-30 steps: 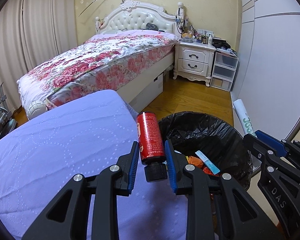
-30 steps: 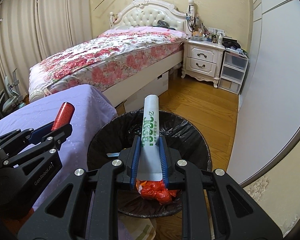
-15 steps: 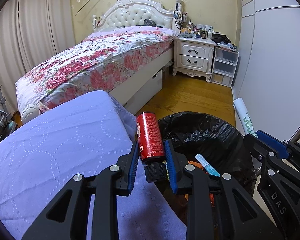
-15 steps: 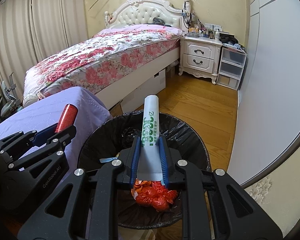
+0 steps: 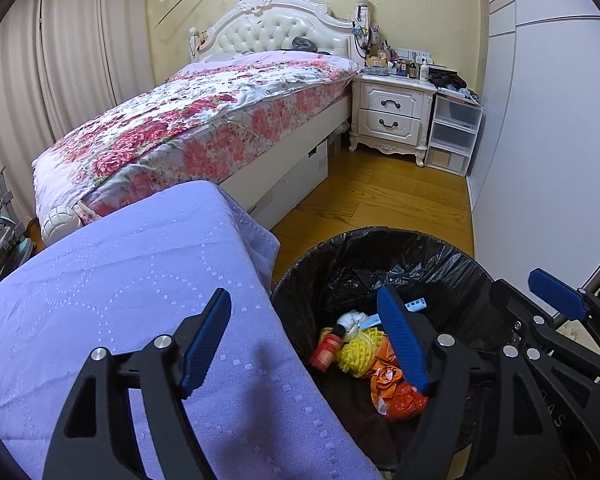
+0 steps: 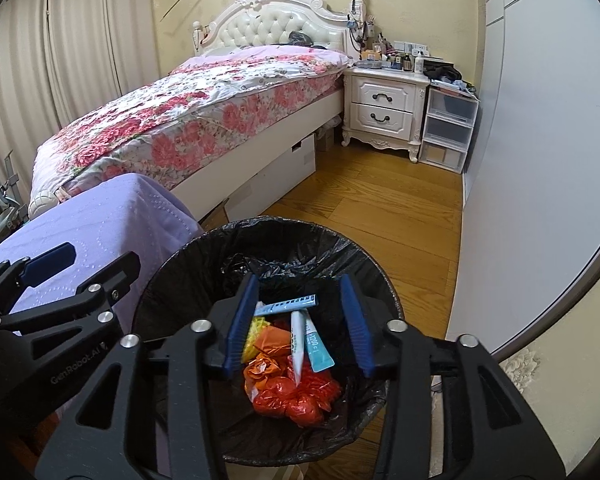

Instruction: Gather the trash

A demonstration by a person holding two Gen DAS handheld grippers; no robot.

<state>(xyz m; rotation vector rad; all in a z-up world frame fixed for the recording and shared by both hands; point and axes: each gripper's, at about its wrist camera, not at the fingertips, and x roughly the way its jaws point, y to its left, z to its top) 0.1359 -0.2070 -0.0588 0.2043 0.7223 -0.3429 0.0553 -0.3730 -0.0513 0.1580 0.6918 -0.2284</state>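
Both claws, left (image 5: pixel 306 336) and right (image 6: pixel 298 326), are hanging spread and empty over the bin (image 6: pixel 204 264); can (image 5: pixel 326 350) and tube (image 6: pixel 297 346) are lying inside. Drop step looks done; next, finding more trash.

Soft, even indoor light; both views sharp. Fisheye bends the walls, corners go black. A faint shadow falls on the desk (image 5: pixel 260 364).

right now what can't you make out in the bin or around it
- Trash bin bottom, both views: covered by the trash pile.
- Red can, left view: partly buried; in the right view the right gripper finger blocks it.
- Nightstand clutter: too small.
- Bin base, right view: cut off by gripper body.
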